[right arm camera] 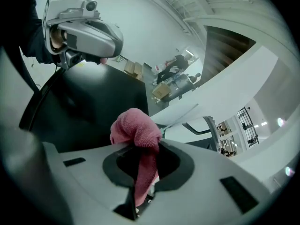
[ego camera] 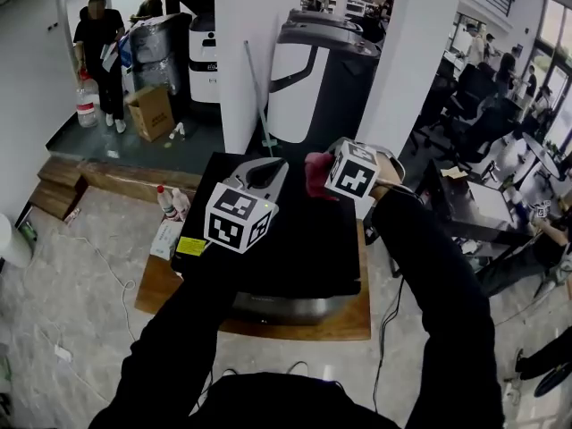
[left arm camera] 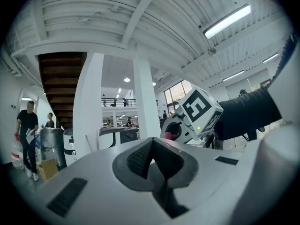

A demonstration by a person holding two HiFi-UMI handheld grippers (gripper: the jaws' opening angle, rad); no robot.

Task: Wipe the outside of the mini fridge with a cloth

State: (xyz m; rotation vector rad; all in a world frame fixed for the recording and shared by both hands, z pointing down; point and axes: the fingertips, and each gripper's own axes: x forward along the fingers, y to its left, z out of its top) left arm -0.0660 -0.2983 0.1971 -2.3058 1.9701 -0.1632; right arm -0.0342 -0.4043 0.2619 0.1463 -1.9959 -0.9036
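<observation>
Over the rear edge of the black mini fridge [ego camera: 304, 248], the right gripper [ego camera: 317, 175] jaws pinch a pink cloth [right arm camera: 136, 130], the left gripper [ego camera: 264, 172] jaws are pressed together empty, and most wiping appears still to do.

Black sleeves [ego camera: 429, 275]; grey left claw [left arm camera: 152, 157], right claw [right arm camera: 140, 165]; marker cubes [ego camera: 239, 217].

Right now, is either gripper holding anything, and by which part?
The right gripper pinches the cloth by a bunched fold, with a wad poking out beyond the jaws. The left gripper is shut on nothing.
</observation>
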